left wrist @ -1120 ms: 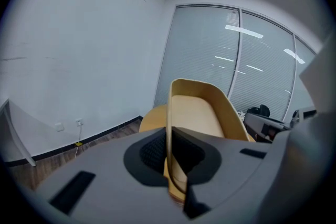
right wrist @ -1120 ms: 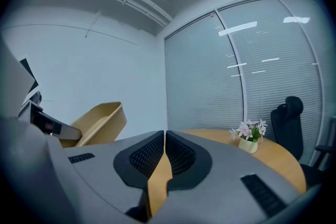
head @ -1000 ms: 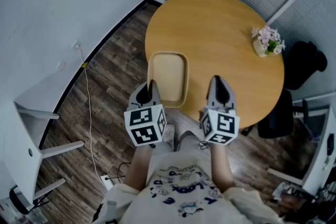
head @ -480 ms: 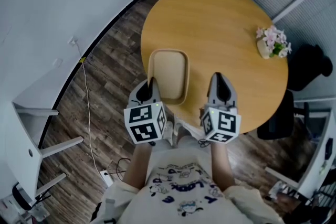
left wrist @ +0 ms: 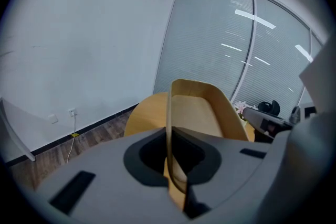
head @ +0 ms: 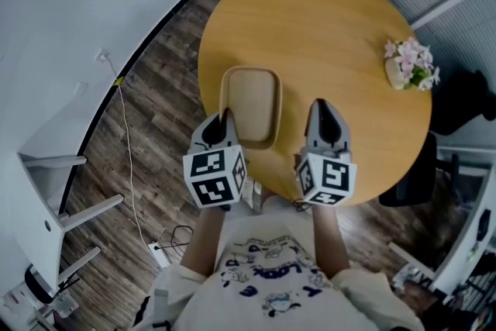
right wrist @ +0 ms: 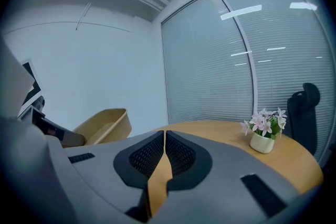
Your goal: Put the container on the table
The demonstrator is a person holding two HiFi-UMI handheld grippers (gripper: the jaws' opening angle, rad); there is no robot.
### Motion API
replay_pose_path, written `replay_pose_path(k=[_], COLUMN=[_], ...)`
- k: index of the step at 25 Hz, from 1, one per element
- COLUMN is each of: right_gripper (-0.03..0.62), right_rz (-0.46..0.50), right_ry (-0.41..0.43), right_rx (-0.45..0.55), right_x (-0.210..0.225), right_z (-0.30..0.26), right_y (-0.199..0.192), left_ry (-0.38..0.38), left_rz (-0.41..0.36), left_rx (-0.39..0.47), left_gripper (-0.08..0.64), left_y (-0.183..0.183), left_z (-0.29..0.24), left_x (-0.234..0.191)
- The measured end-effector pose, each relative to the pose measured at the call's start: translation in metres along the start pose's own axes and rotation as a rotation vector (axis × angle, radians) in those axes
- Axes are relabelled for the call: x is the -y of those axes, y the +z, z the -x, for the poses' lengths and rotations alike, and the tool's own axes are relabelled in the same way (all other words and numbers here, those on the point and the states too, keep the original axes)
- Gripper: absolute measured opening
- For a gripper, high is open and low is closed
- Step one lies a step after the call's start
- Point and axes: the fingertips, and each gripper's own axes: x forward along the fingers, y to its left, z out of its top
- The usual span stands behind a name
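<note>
A tan oblong container [head: 251,105] hangs over the near left part of the round wooden table [head: 333,35]. My left gripper [head: 223,126] is shut on its near rim; in the left gripper view the thin rim [left wrist: 169,128] runs between the jaws and the container [left wrist: 202,107] stretches ahead. My right gripper [head: 321,114] is over the table's near edge, to the right of the container, shut and empty. The right gripper view shows the container [right wrist: 102,126] at the left, held above the tabletop [right wrist: 220,136].
A small pot of pink flowers [head: 411,66] [right wrist: 264,131] stands at the table's right side. A dark office chair [head: 457,101] is beyond it. A white wall with a cable [head: 128,159] runs along the left, above dark wood flooring. White furniture [head: 46,190] stands at lower left.
Both grippers and the container have moved forward, farther over the table. The container stays in the left gripper.
</note>
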Motion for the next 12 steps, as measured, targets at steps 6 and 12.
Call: replay_pose_path(k=[6, 12], right_gripper=[0.011, 0.011], right_rz=[-0.009, -0.019], right_ry=[0.004, -0.002], right_rx=[-0.048, -0.085], right_x=[0.012, 0.027], right_z=[-0.016, -0.025], right_y=[-0.017, -0.037], left_ry=[0.007, 0.012], left_rz=[0.010, 0.011], left_rx=[-0.055, -0.110], left_gripper=[0.006, 0.006], left_y=[-0.011, -0.028], left_z=[-0.024, -0.045], left_x=[0.004, 0.012])
